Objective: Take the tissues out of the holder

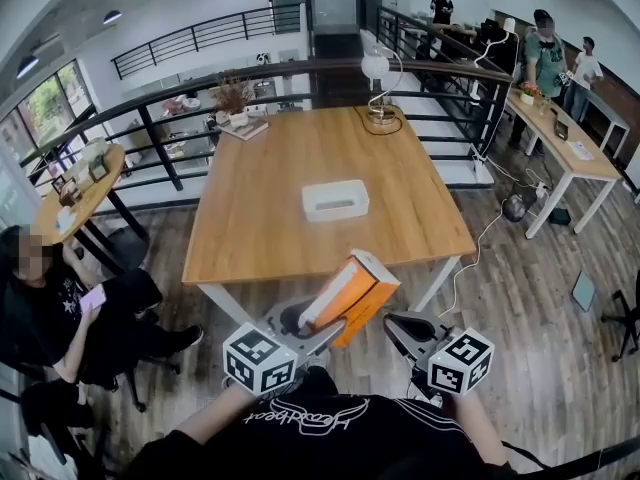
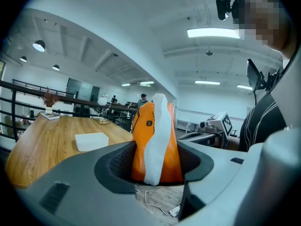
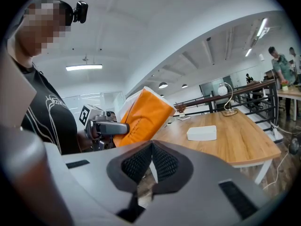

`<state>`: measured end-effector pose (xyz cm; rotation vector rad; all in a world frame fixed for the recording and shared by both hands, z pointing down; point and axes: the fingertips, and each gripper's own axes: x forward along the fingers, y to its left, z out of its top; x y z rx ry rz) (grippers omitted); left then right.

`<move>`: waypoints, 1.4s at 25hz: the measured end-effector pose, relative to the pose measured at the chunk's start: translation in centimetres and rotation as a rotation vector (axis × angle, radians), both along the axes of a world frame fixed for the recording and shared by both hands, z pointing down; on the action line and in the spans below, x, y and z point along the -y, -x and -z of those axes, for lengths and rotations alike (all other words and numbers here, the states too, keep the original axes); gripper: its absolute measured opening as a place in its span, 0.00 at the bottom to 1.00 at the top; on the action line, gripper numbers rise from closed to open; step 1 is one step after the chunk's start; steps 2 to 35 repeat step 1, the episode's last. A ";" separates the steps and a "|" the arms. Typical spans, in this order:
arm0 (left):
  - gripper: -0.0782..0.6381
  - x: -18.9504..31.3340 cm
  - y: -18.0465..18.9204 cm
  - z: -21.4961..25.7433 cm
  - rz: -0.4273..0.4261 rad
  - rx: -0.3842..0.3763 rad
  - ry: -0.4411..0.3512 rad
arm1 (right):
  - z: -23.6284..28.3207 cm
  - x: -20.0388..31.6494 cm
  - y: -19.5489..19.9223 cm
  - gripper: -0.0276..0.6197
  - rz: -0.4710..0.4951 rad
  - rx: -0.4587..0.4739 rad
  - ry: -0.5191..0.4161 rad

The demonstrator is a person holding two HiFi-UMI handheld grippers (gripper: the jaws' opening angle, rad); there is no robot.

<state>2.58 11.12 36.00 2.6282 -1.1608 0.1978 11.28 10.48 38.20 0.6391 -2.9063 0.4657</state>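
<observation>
An orange tissue pack (image 1: 352,290) stands tilted in the air in front of the table's near edge. My left gripper (image 1: 316,320) is shut on its lower end. In the left gripper view the pack (image 2: 141,142) fills the gap between the jaws, and a white tissue (image 2: 158,131) hangs down its front. The white holder (image 1: 335,200) lies at the middle of the wooden table (image 1: 250,228), apart from both grippers. My right gripper (image 1: 396,324) hovers just right of the pack, not touching it. In its own view the right gripper (image 3: 150,161) is shut, with the pack (image 3: 143,117) ahead to the left.
A desk lamp (image 1: 378,90) and a plant with a book (image 1: 238,108) stand at the table's far end. A seated person (image 1: 50,313) is at the left beside a round table (image 1: 85,193). A railing (image 1: 160,118) runs behind. Cables (image 1: 480,248) lie on the floor at right.
</observation>
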 end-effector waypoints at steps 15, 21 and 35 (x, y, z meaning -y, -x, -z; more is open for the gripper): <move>0.44 0.0 0.0 -0.1 0.000 -0.001 0.000 | -0.2 -0.1 0.0 0.07 0.000 -0.001 0.000; 0.44 0.0 0.0 -0.1 0.000 -0.001 0.000 | -0.2 -0.1 0.0 0.07 0.000 -0.001 0.000; 0.44 0.0 0.0 -0.1 0.000 -0.001 0.000 | -0.2 -0.1 0.0 0.07 0.000 -0.001 0.000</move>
